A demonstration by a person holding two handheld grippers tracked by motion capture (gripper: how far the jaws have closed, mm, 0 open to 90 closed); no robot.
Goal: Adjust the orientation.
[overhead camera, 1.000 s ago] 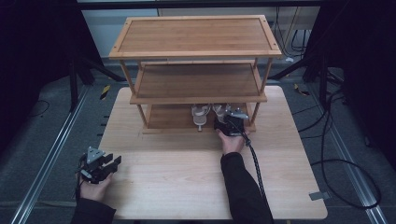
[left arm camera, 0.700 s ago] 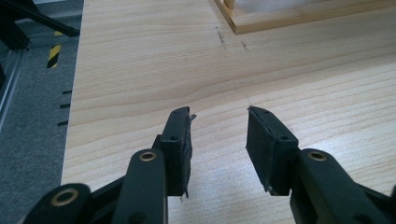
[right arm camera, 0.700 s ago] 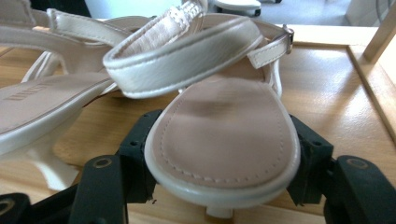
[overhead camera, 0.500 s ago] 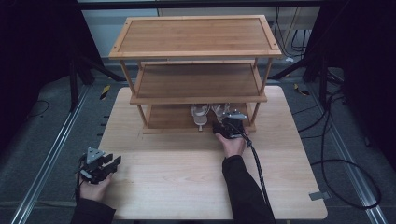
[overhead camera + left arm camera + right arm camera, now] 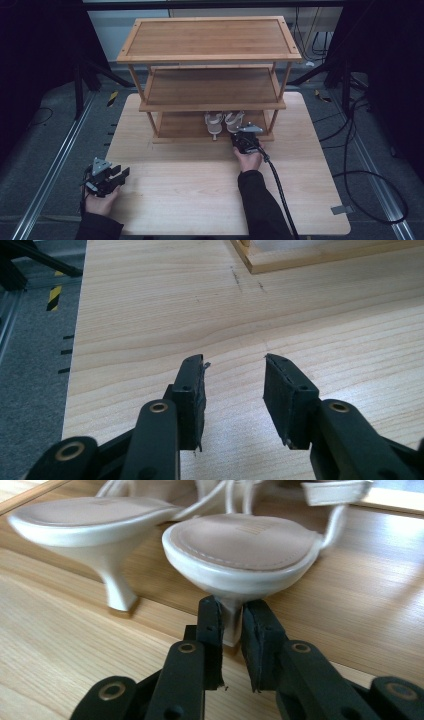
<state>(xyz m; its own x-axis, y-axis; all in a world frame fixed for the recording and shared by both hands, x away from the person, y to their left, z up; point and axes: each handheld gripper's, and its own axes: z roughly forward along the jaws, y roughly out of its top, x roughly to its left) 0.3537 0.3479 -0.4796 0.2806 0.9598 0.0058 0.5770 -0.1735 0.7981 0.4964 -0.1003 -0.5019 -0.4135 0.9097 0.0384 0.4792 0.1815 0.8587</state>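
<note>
A three-tier wooden shoe rack stands at the far side of the light wooden worktop. On its bottom shelf, toward the right, sit two pale heeled sandals side by side with their heels pointing toward the person.

The right gripper reaches to the front edge of that shelf, and its fingers are closed on the slim heel of the right sandal, just under the rounded heel seat. The left sandal stands just beside it, its heel resting on the shelf and apart from the fingers. From above, the right gripper sits directly in front of the sandal pair, with its cable trailing back along the forearm.

The left gripper is held at the near left corner of the worktop, well apart from the rack. Its fingers are spread with nothing between them, above bare wood.
</note>
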